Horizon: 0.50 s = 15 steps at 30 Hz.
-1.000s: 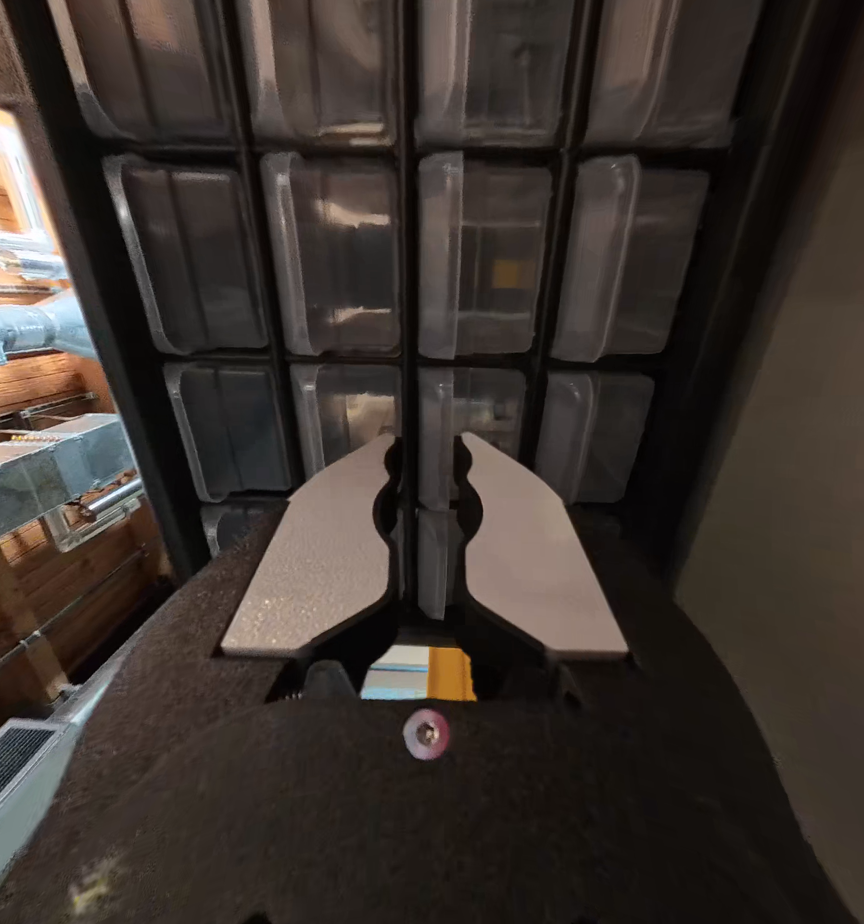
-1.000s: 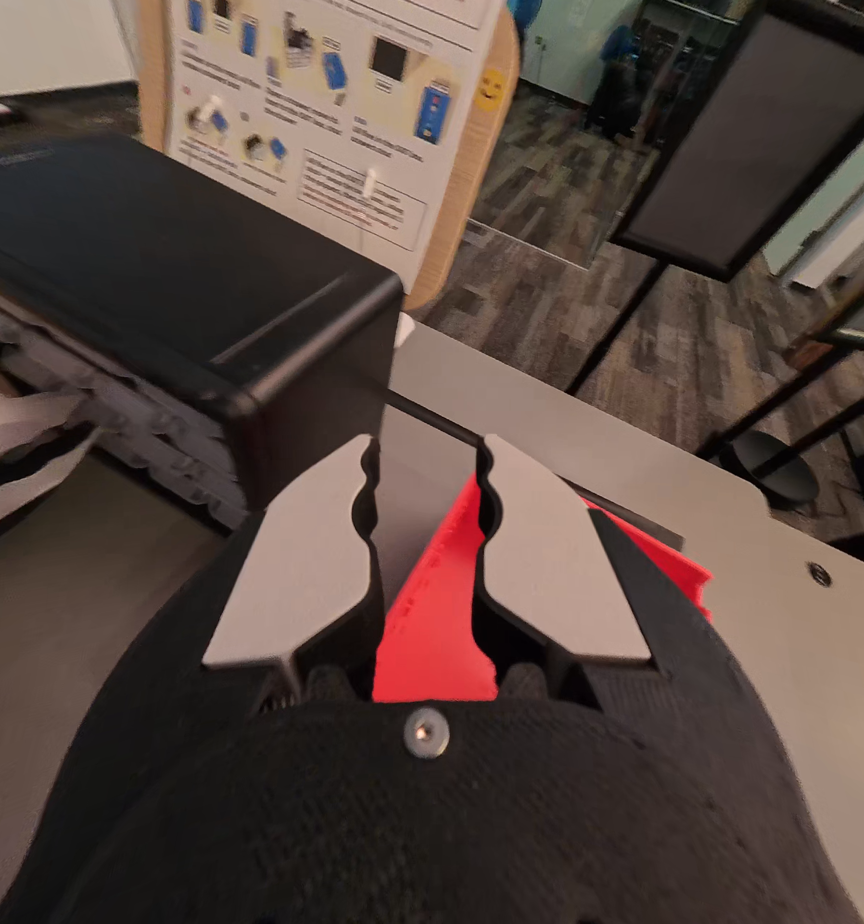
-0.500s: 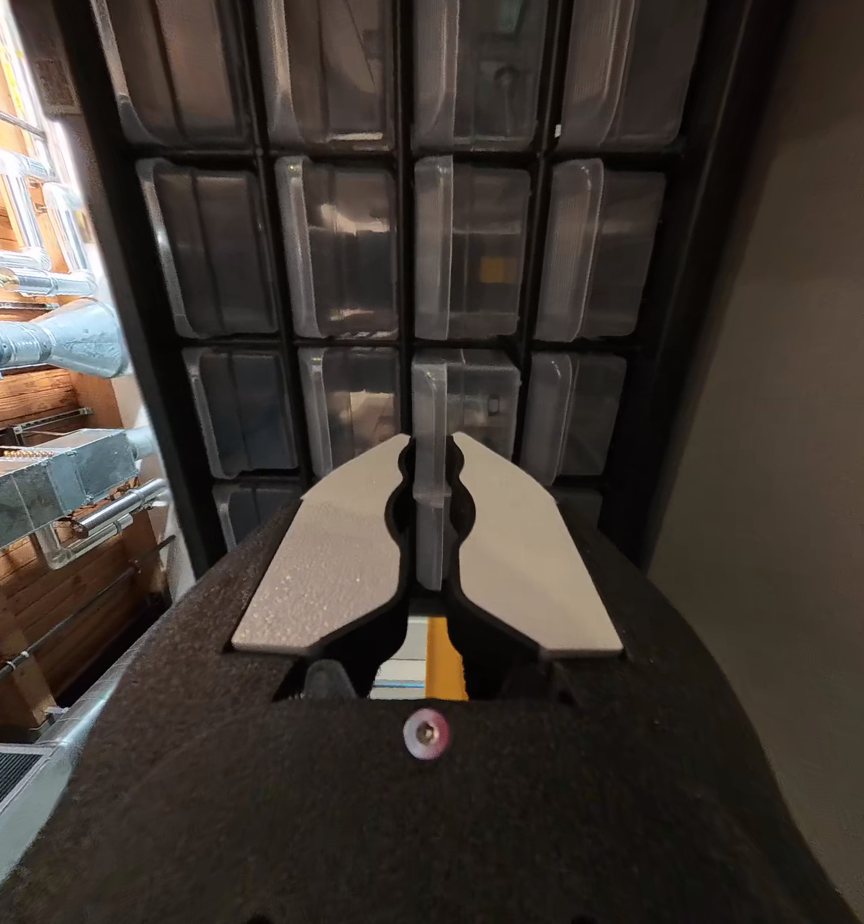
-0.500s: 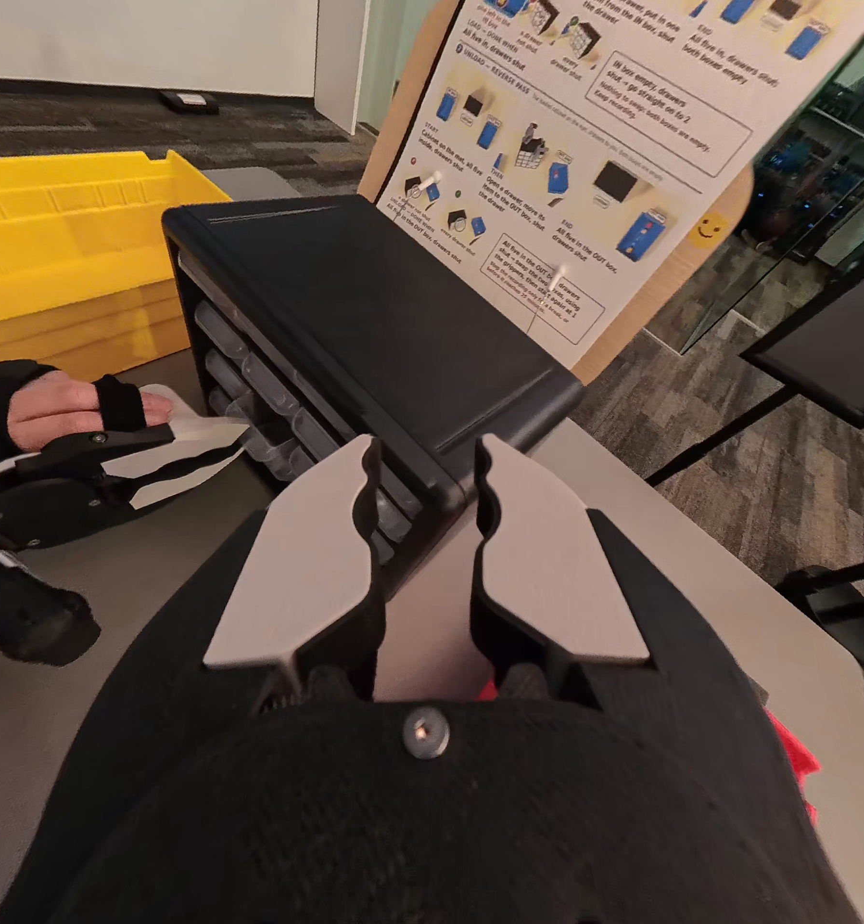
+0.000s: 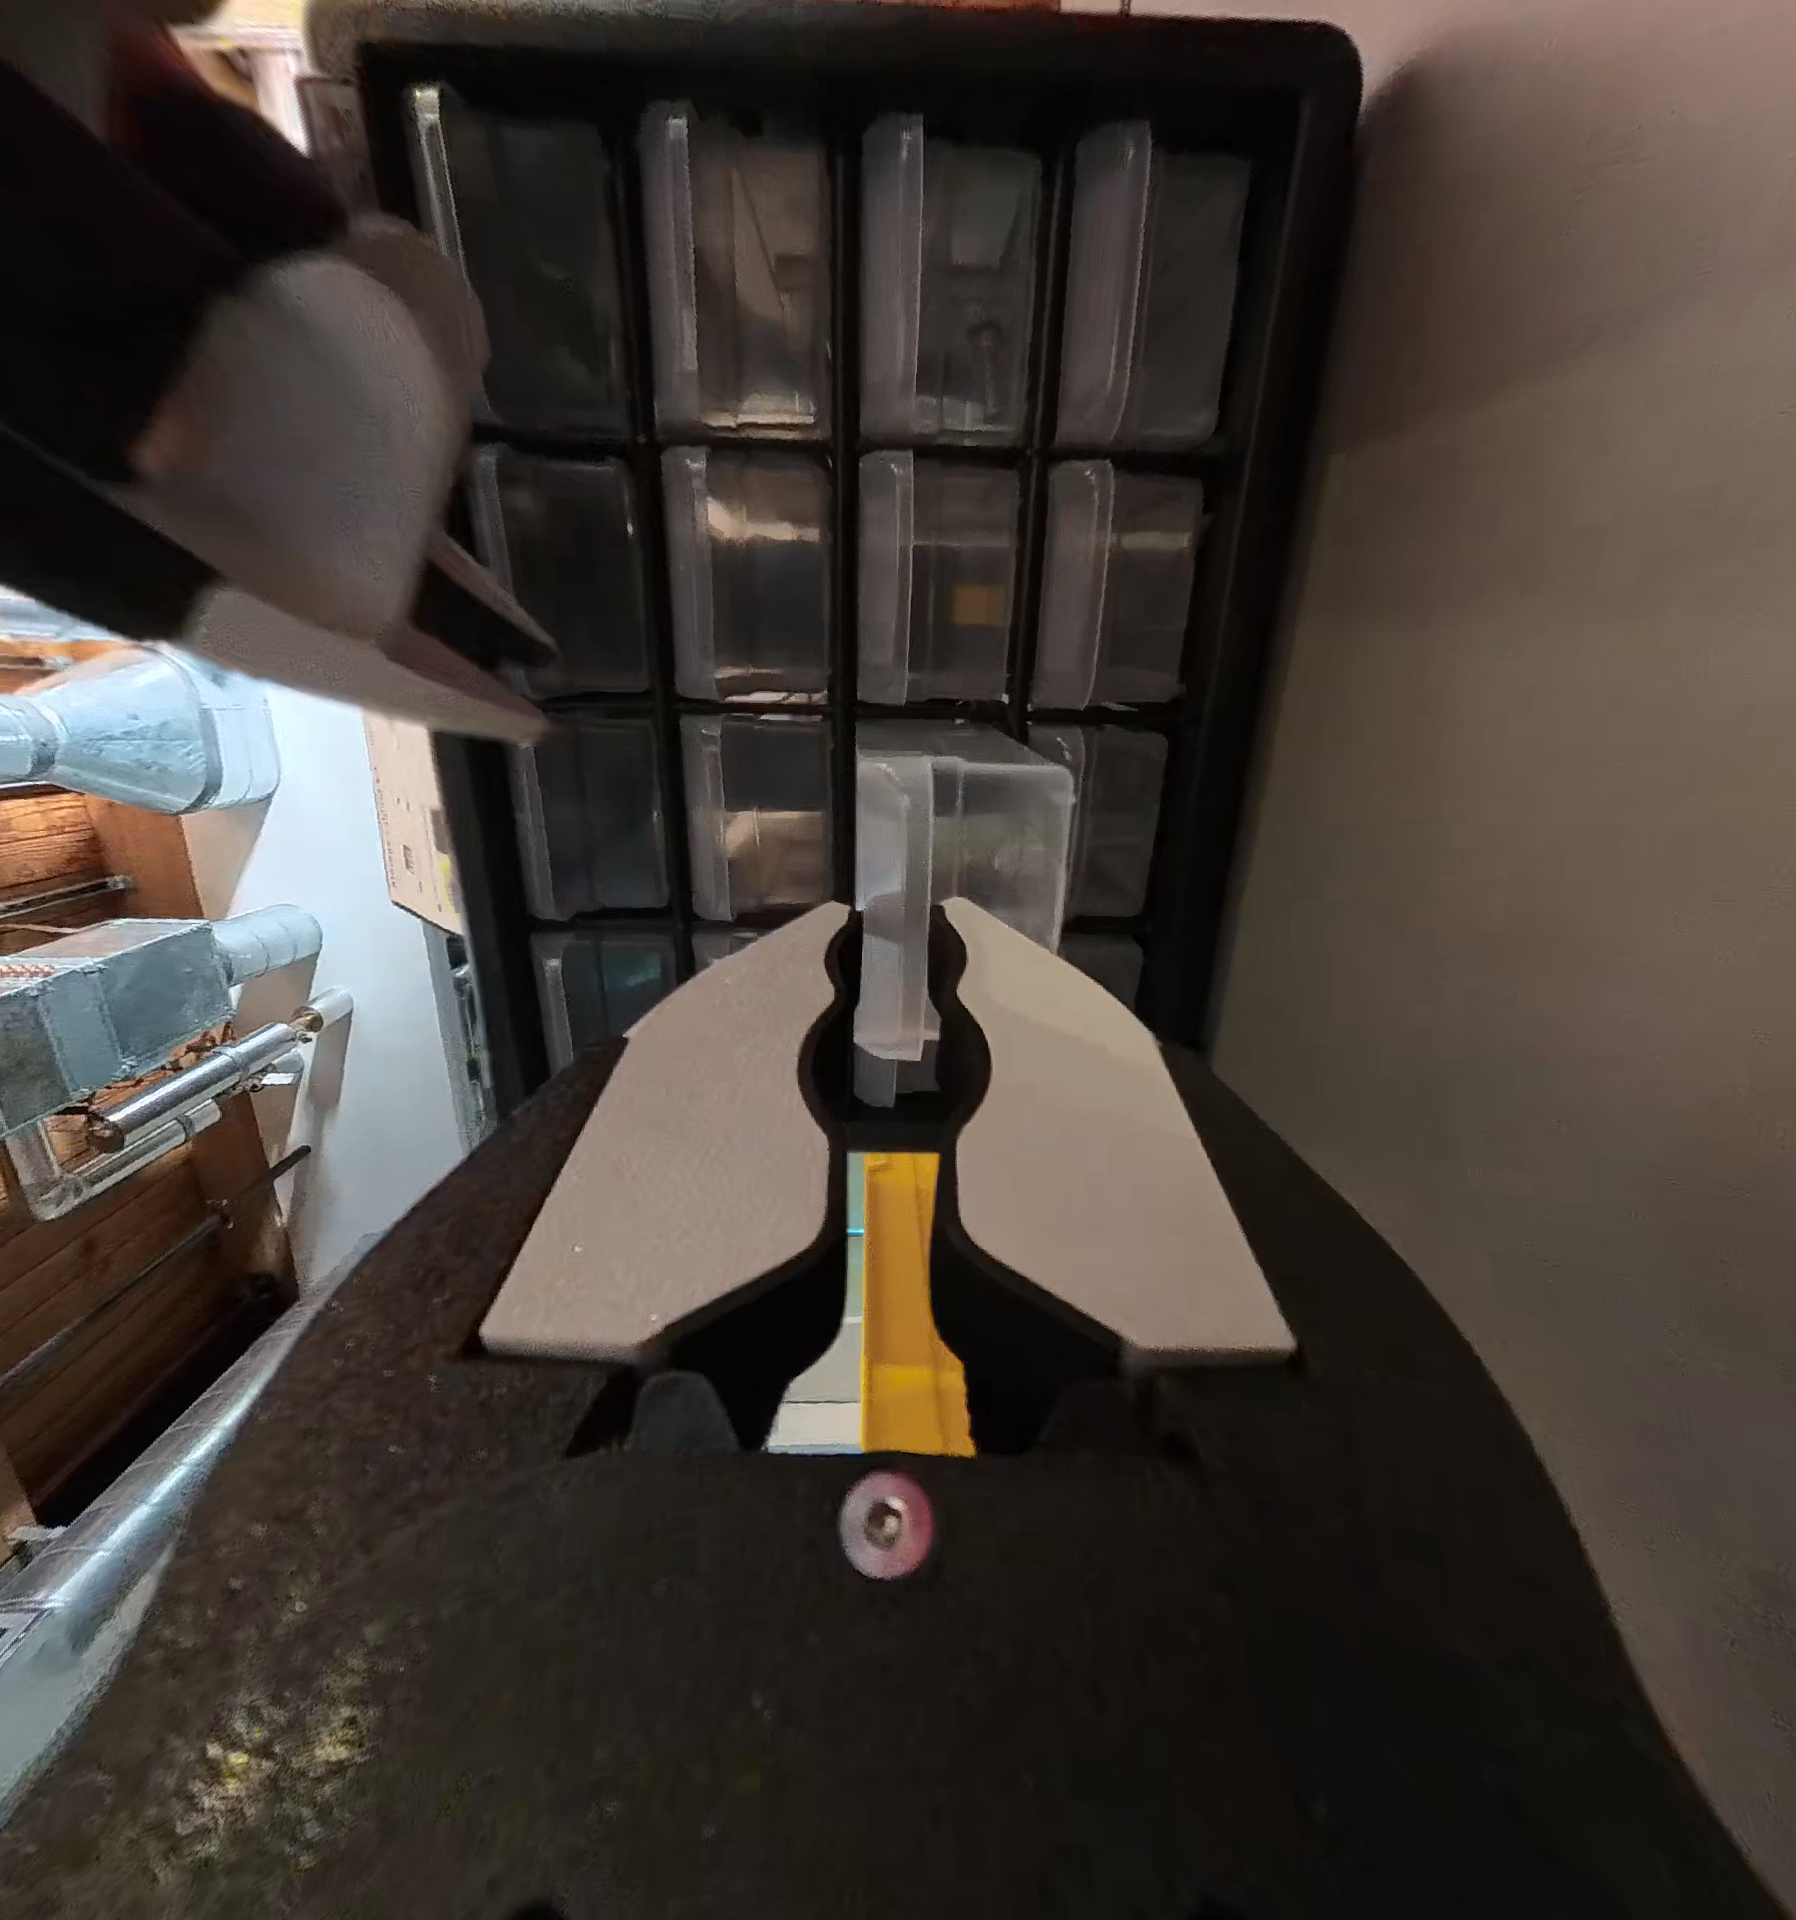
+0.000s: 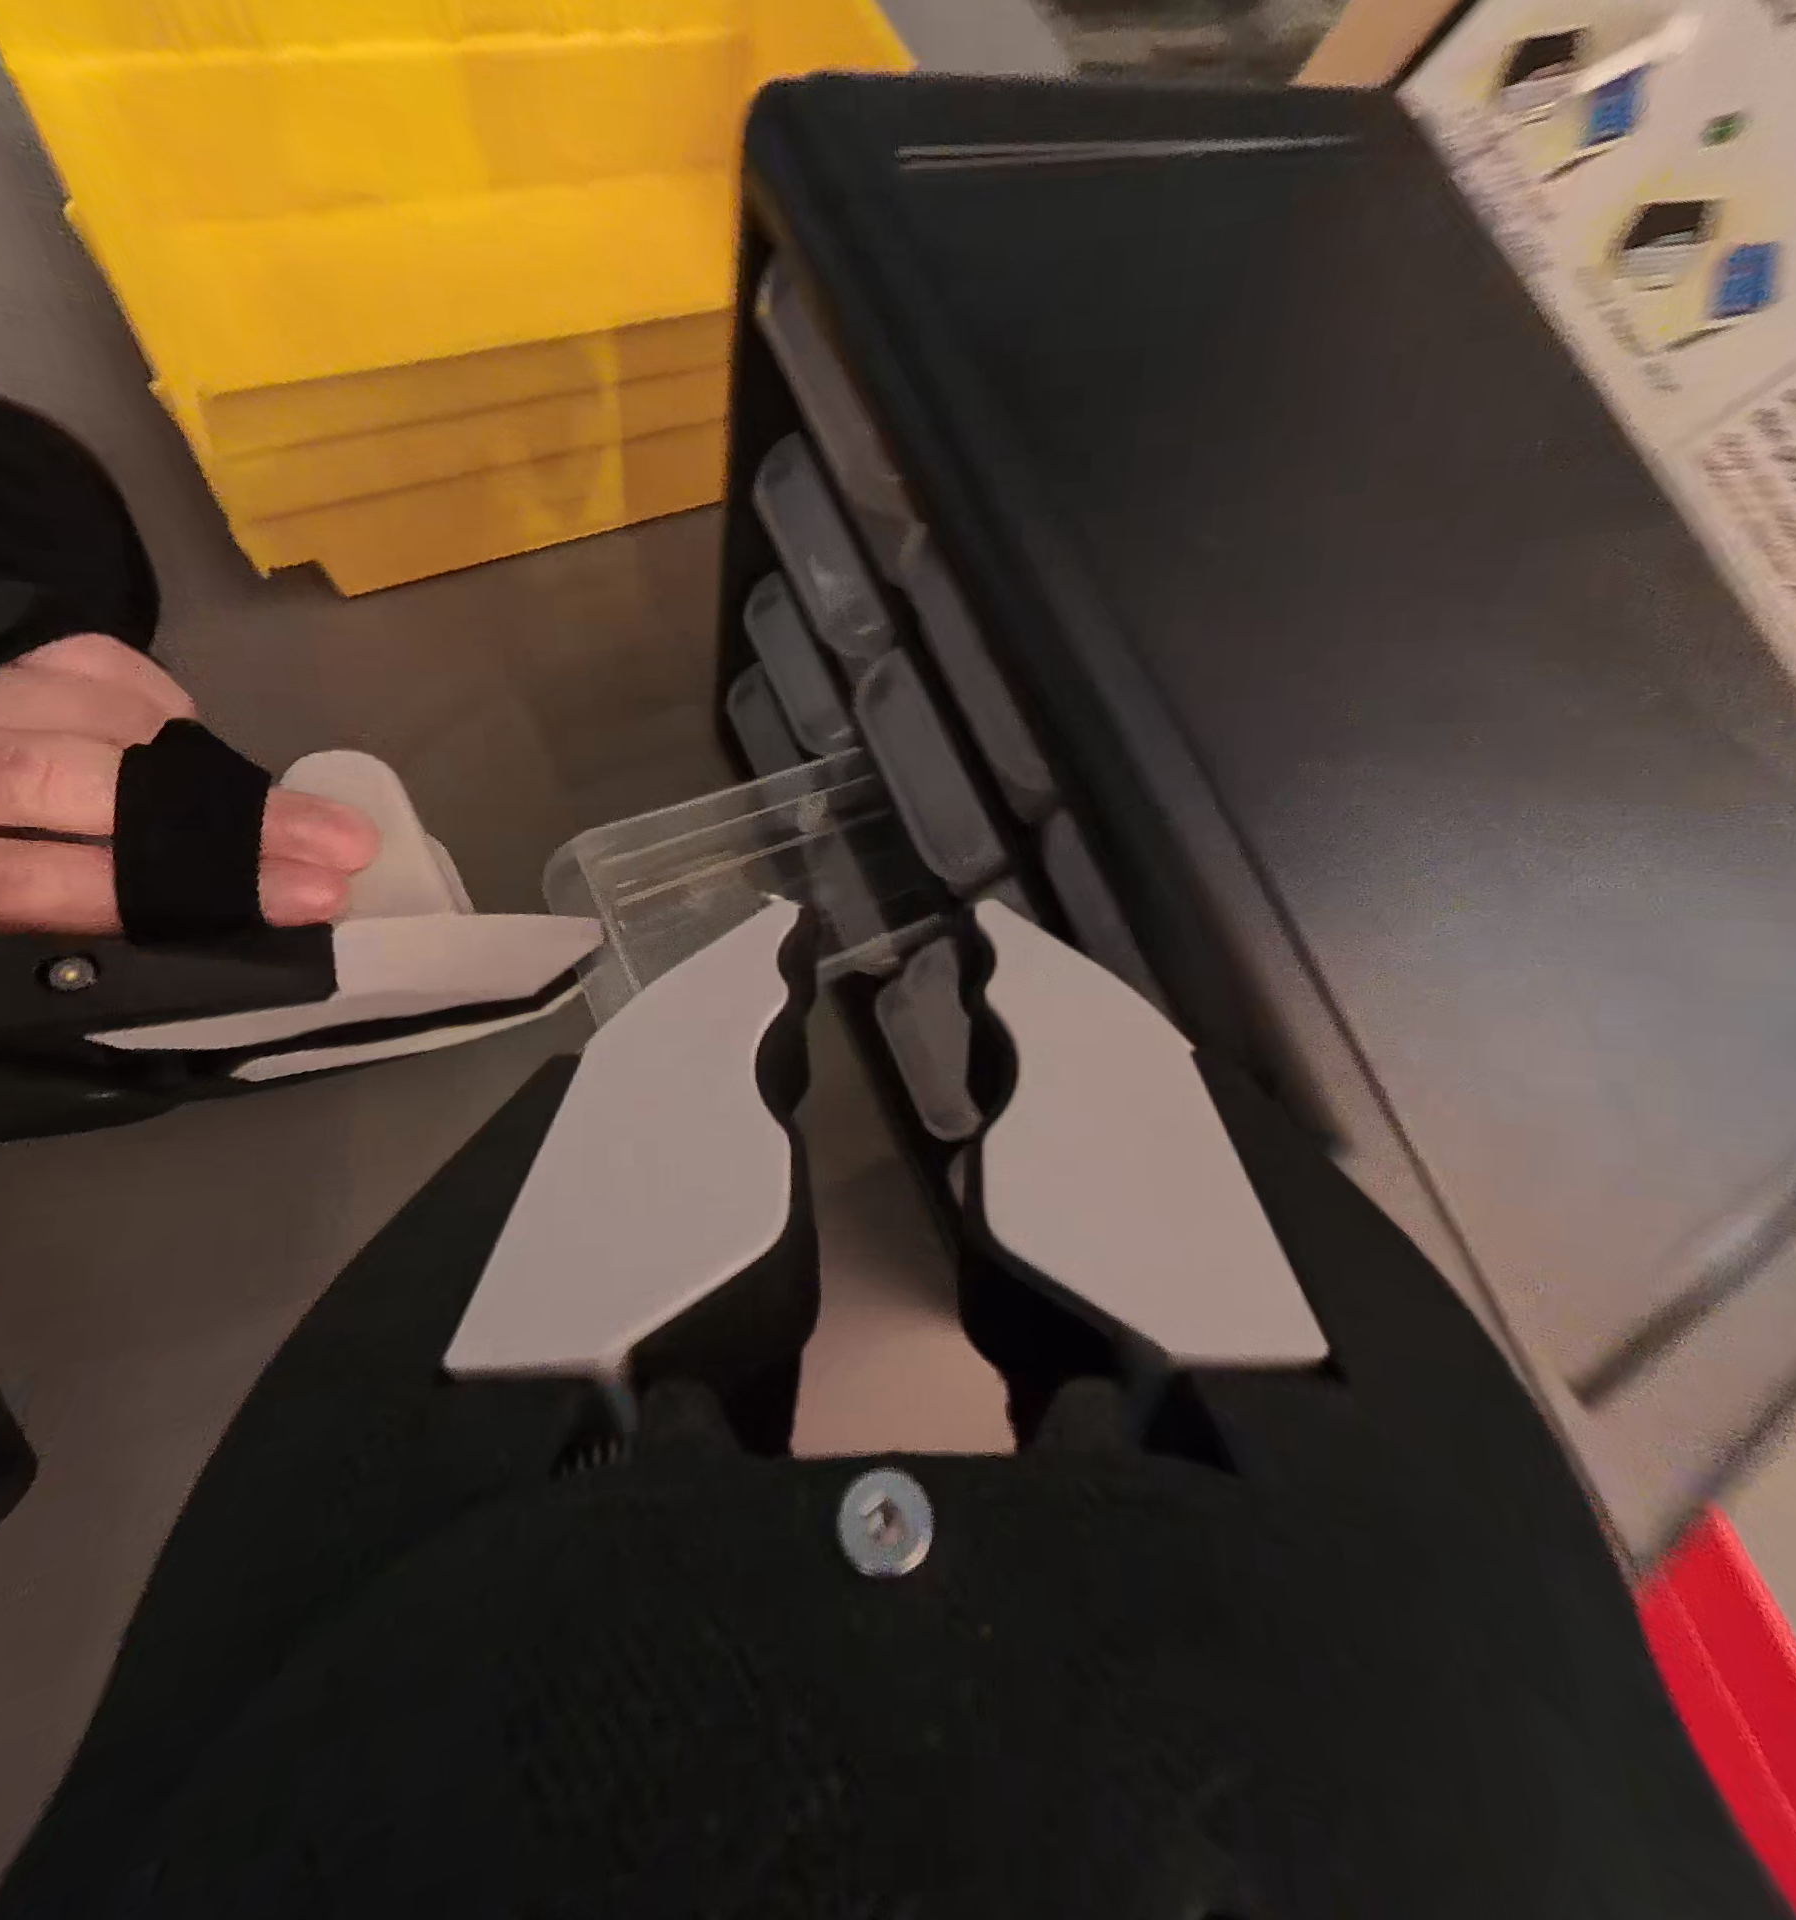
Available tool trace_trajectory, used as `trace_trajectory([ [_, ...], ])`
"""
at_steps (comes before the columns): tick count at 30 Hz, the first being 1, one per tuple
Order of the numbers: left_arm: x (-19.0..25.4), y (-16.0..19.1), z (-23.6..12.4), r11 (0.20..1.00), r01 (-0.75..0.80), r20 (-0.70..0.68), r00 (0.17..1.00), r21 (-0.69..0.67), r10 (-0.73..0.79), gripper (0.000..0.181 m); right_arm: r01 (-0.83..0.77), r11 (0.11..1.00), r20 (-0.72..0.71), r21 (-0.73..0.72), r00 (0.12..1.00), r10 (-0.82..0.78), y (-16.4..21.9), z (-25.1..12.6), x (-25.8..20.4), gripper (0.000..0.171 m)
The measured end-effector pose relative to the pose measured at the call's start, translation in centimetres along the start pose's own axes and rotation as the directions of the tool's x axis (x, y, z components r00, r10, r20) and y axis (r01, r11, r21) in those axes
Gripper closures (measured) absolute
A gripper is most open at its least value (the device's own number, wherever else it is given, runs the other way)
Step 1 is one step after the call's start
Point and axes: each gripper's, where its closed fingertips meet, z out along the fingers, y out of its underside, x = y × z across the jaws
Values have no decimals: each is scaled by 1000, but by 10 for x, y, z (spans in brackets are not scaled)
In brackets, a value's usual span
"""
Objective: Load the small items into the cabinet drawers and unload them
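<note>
Here the left gripper [image 5: 896, 940] pinches the handle lip of a clear drawer [image 5: 987, 831] half out of the cabinet [image 6: 1237, 520] (light, slick, brittle plastic); right gripper [image 6: 886, 920] spread, empty

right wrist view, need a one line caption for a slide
Left gripper pulls a clear drawer partway out of the black drawer cabinet while the open right gripper hovers beside it.
</note>
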Motion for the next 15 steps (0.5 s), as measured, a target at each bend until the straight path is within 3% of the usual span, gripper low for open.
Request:
trace_trajectory([
  [8, 4, -3, -15, 1000, 25, -26, 999, 10, -25, 169, 161, 961, 159, -223, 979, -127, 22, 60, -48, 145],
  [13, 9, -6, -18, 1000, 20, -53, 998, 11, -19, 169, 182, 904, 161, -387, 979, -128, 44, 76, -45, 146],
  [15, 8, -6, -20, 1000, 30, -57, 998, 11, -29, 169, 179, 906, 203, -384, 973, -107, 42, 75, -50, 150],
])
